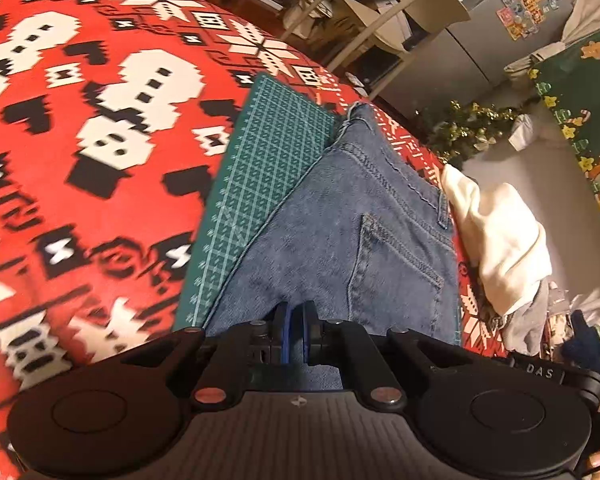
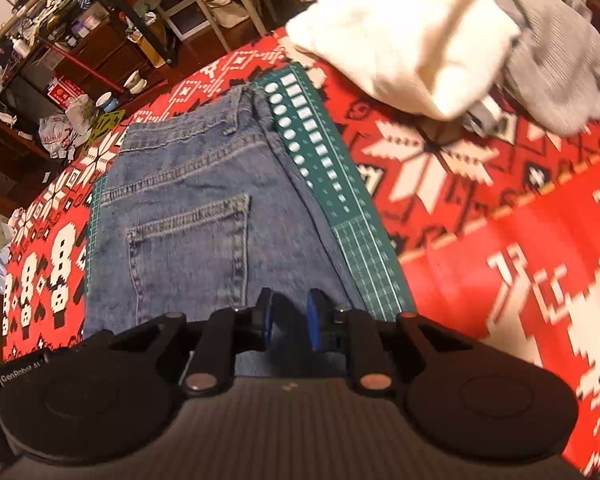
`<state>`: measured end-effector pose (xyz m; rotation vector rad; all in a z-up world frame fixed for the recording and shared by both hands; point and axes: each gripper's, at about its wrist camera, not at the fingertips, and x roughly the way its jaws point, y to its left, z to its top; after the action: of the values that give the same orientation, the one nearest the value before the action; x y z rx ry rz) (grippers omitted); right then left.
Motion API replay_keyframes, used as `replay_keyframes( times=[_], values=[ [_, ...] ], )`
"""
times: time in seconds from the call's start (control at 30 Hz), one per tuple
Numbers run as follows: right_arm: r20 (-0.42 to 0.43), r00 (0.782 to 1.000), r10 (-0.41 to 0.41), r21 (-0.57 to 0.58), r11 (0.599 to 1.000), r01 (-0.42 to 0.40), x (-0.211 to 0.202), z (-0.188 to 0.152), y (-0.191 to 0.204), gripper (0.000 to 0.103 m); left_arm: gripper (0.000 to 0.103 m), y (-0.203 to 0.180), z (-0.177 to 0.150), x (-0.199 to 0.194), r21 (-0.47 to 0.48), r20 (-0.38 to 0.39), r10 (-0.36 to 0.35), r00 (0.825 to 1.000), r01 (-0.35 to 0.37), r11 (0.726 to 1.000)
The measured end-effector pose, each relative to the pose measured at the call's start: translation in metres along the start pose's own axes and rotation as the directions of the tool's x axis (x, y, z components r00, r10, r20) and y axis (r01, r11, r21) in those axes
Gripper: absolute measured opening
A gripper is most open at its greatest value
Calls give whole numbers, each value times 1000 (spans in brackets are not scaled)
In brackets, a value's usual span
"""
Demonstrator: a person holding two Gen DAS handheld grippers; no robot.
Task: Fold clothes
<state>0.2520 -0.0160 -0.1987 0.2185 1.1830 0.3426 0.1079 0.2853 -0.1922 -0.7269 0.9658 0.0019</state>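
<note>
Blue jeans point(image 1: 340, 232) lie flat, back pocket up, on a green cutting mat point(image 1: 260, 160) over a red patterned tablecloth point(image 1: 80, 120). My left gripper point(image 1: 296, 330) is down on the near part of the jeans with its blue pads almost together; whether denim is pinched between them is hidden. In the right wrist view the same jeans point(image 2: 188, 216) lie on the mat point(image 2: 340, 200). My right gripper point(image 2: 290, 320) hovers over the jeans' near edge with a visible gap between its pads, holding nothing.
A cream garment point(image 1: 496, 236) and a grey one point(image 1: 528, 320) are piled beside the jeans; they also show in the right wrist view, cream point(image 2: 400, 32) and grey point(image 2: 560, 60). Chairs point(image 1: 380, 28), shelves point(image 2: 60, 40) and clutter stand beyond the table edge.
</note>
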Motion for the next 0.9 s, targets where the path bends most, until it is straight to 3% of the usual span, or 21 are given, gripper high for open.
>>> replay_keyframes(
  times=[0.17, 0.37, 0.63, 0.7, 0.77, 0.83, 0.9],
  values=[
    [12, 1000, -2, 6, 1000, 2, 5, 9, 4, 23, 5, -6, 6, -1, 2, 3, -10, 1000, 10, 1000],
    [22, 998, -55, -29, 998, 56, 7, 7, 8, 23, 5, -13, 7, 3, 37, 4, 38, 999, -38, 999],
    [18, 997, -69, -17, 997, 69, 6, 6, -2, 24, 5, -2, 9, 3, -19, -48, 16, 999, -17, 1000],
    [31, 996, -83, -10, 996, 83, -1, 6, -3, 35, 11, -5, 9, -1, -8, -49, 17, 999, -17, 1000],
    [62, 994, -85, -20, 996, 87, -11, 6, -3, 41, 30, -12, 8, -7, 16, -39, 20, 999, -19, 1000],
    [73, 994, -76, -35, 996, 78, -21, 6, -3, 47, 40, -19, 7, -12, 43, -28, 30, 999, -29, 999],
    [80, 995, -62, -43, 997, 66, -28, 5, -3, 56, 41, -24, 6, -14, 63, -23, 61, 998, -59, 996]
  ],
)
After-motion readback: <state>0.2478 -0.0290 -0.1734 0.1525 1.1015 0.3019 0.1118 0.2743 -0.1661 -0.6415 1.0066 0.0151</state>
